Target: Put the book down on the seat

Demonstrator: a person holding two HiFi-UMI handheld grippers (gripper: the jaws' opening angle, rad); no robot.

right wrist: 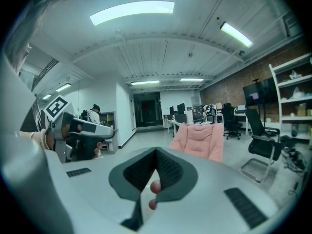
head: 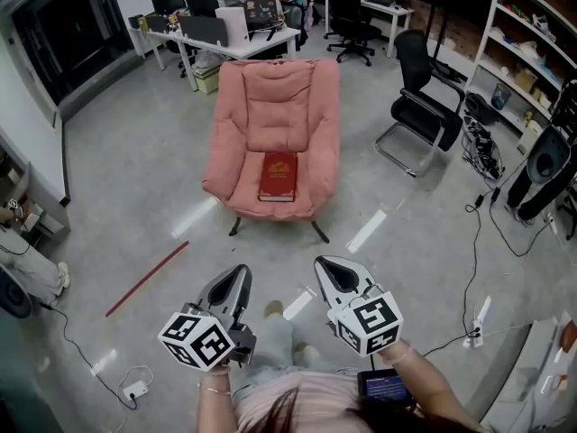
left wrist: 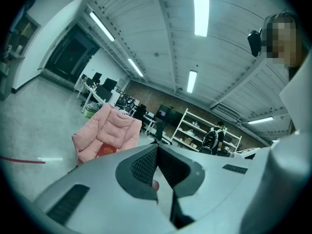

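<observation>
A red book [head: 278, 176] lies flat on the seat of a pink padded armchair [head: 279, 97] in the middle of the room. In the left gripper view the same book [left wrist: 107, 150] shows as a red patch on the pink armchair [left wrist: 114, 130], far ahead. Only the back of the armchair [right wrist: 201, 139] is seen in the right gripper view. My left gripper [head: 241, 276] and right gripper [head: 330, 270] hang side by side near me, well short of the chair. Both are shut, with nothing between their jaws.
A black office chair [head: 424, 106] stands right of the armchair. Desks with monitors [head: 221, 25] line the back, white shelves [head: 527, 61] the right wall. A speaker [head: 546, 165] and cables lie at the right. A red strip [head: 147, 278] is on the floor at left.
</observation>
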